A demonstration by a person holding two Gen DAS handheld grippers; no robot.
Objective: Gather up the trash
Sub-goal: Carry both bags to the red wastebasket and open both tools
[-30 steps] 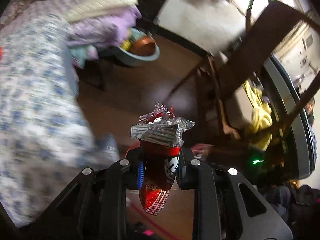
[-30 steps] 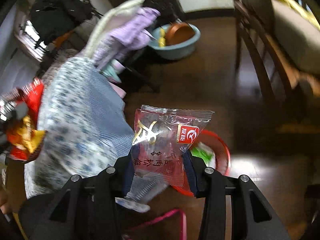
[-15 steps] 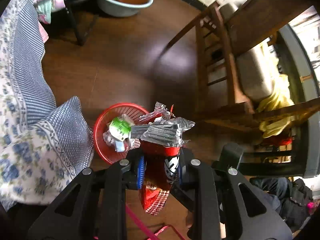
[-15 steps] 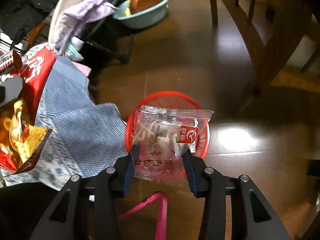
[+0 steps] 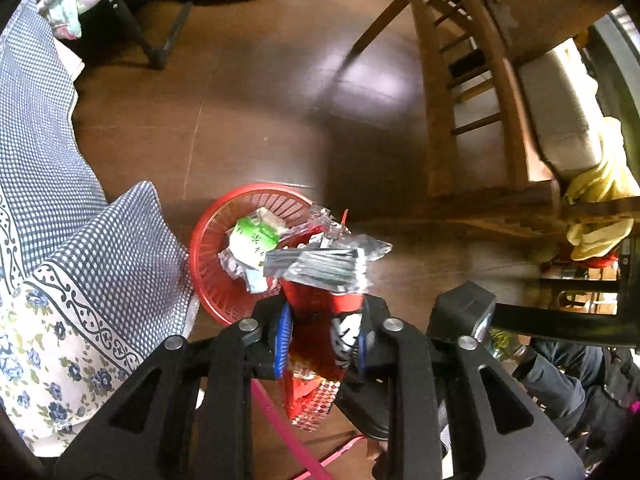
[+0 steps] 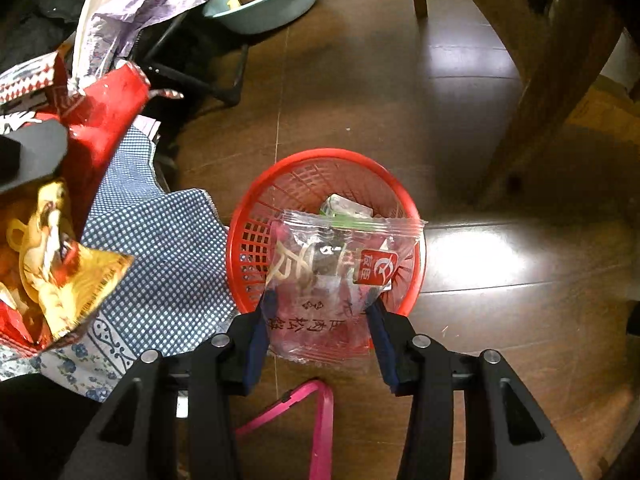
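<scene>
My left gripper (image 5: 322,332) is shut on a red snack packet (image 5: 320,320) with a crumpled silver top, held above the right rim of a red plastic basket (image 5: 208,248) on the floor. The basket holds a green-labelled wrapper (image 5: 254,236) and foil scraps. My right gripper (image 6: 320,332) is shut on a clear plastic packet (image 6: 332,276) with a red logo, held over the same basket (image 6: 248,248). The left gripper's red and yellow packet also shows in the right wrist view (image 6: 60,208), at the left.
A blue checked and flowered cloth (image 5: 60,240) hangs at the left, next to the basket. Wooden chair legs (image 5: 440,120) stand at the right. A light blue basin (image 6: 268,0) sits on the dark wood floor beyond. A pink frame (image 6: 316,412) lies below my right gripper.
Both grippers have tipped down and moved toward the floor. The red basket has come into view and now lies right under both held packets.
</scene>
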